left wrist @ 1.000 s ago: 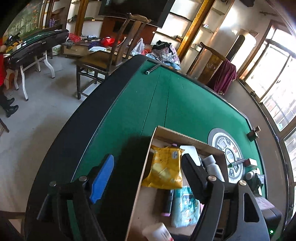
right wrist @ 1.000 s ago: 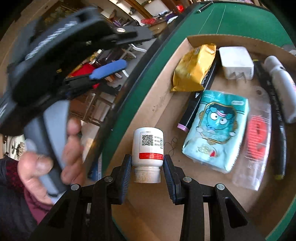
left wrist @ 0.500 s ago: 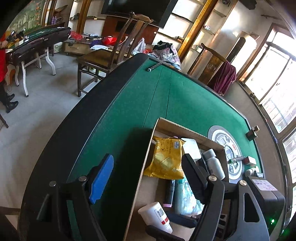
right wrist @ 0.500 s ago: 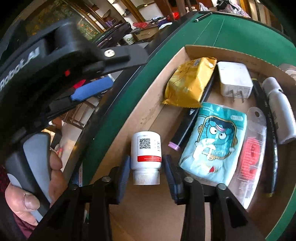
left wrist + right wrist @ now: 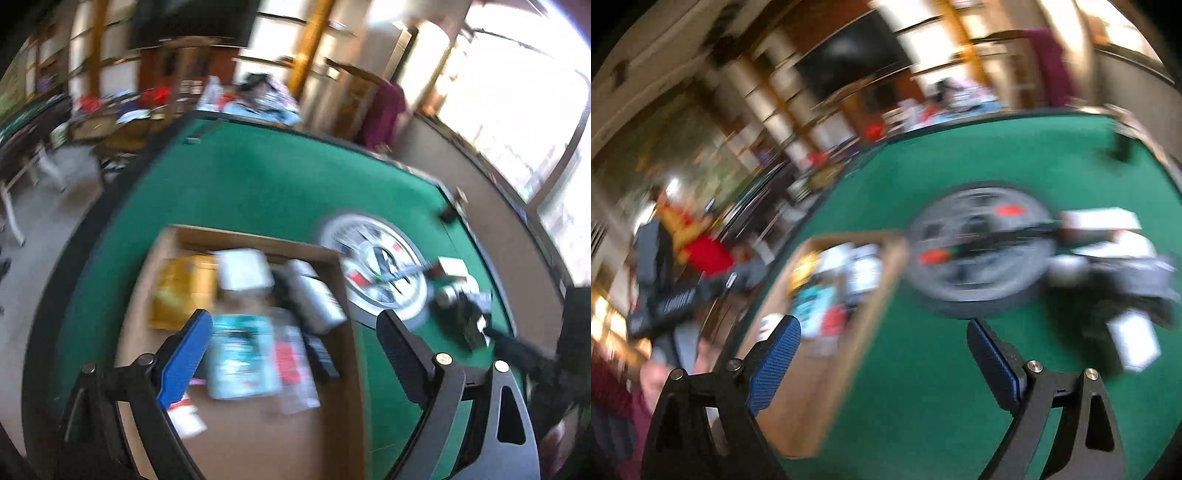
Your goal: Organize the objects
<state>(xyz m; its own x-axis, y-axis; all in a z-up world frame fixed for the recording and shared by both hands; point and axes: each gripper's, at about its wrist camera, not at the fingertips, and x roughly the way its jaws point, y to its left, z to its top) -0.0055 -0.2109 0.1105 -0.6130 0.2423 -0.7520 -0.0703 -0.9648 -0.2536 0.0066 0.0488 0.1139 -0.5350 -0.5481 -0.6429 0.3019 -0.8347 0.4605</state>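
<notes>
Both views are motion-blurred. A cardboard tray point(image 5: 258, 435) lies on the green table point(image 5: 258, 184) and holds a yellow packet point(image 5: 181, 291), a white charger point(image 5: 242, 273), a teal packet point(image 5: 240, 358), a white tube point(image 5: 314, 295) and a white bottle point(image 5: 184, 417) partly hidden behind my left finger. My left gripper point(image 5: 291, 358) is open and empty above the tray. My right gripper point(image 5: 882, 362) is open and empty over the green felt, right of the tray point(image 5: 827, 354). The white bottle point(image 5: 770, 325) lies in the tray.
A round grey dial point(image 5: 384, 273) is set in the table, right of the tray; it also shows in the right wrist view point(image 5: 982, 254). Several loose items lie beyond it, among them a white box point(image 5: 1104, 219) and dark objects point(image 5: 465, 317). Chairs and shelves stand behind the table.
My right gripper has opened, left the white bottle in the tray and pulled back to the right over the felt. My left gripper has swung right, over the tray.
</notes>
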